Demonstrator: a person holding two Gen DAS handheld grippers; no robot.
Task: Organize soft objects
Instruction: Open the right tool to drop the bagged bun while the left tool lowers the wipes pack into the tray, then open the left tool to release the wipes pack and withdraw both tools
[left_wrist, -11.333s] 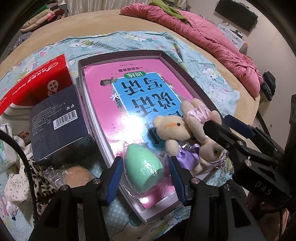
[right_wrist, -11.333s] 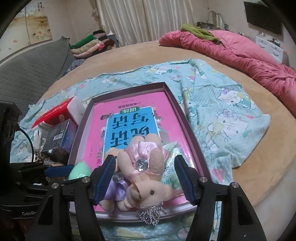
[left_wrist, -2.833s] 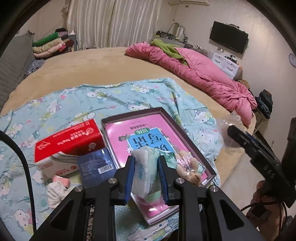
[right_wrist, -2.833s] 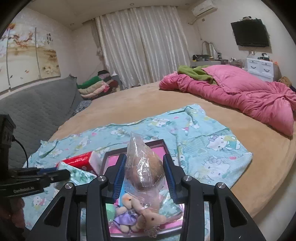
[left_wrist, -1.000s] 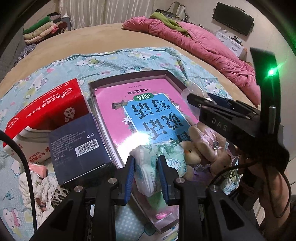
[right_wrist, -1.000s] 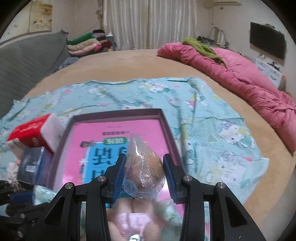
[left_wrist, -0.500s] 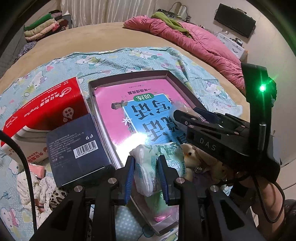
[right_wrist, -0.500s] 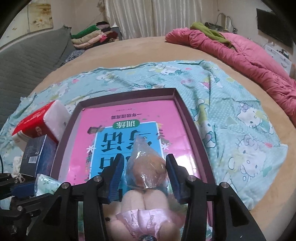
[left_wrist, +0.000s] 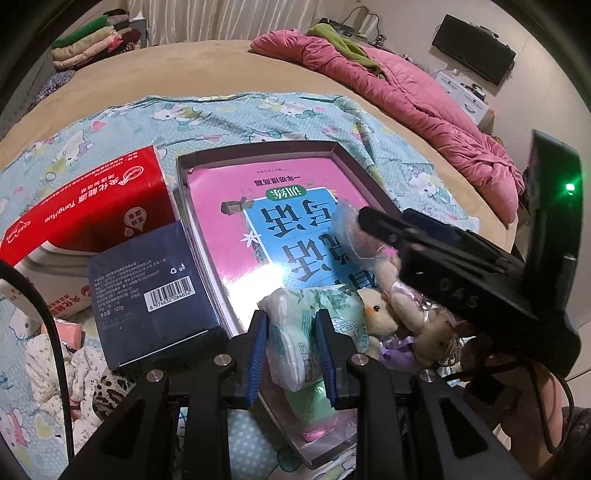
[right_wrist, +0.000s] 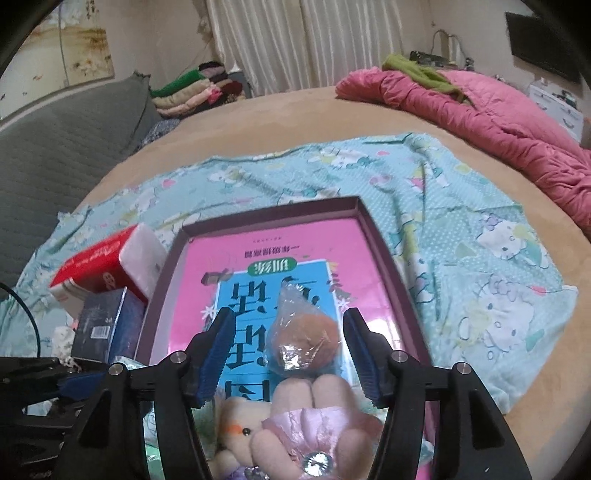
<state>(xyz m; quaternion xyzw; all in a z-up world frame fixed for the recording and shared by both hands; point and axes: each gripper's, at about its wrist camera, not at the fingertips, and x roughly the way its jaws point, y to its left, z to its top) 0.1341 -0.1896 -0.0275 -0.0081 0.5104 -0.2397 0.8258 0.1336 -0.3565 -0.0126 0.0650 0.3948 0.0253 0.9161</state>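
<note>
My left gripper (left_wrist: 290, 332) is shut on a white and green tissue pack (left_wrist: 295, 354), held over the near end of the purple tray (left_wrist: 258, 149). A green egg-shaped sponge (left_wrist: 314, 402) shows beneath it. The tray holds a pink book (right_wrist: 266, 243) and two plush bears (right_wrist: 295, 428). In the right wrist view my right gripper (right_wrist: 290, 343) is opening its jaws. A brown puff in a clear bag (right_wrist: 303, 339) lies between them, and the pads stand apart from it. The bagged puff (left_wrist: 354, 232) rests on the book against the bears (left_wrist: 384, 314).
A red tissue box (left_wrist: 85, 206) and a dark blue carton (left_wrist: 147, 291) stand left of the tray on a teal cartoon-print cloth (right_wrist: 480, 258). Crumpled patterned fabrics (left_wrist: 55, 362) lie near left. A pink quilt (left_wrist: 406, 92) lies far right on the tan bed.
The right gripper's jaws have spread away from the bagged puff, which now lies on the book by the bears. The left gripper keeps its hold on the tissue pack and has not moved.
</note>
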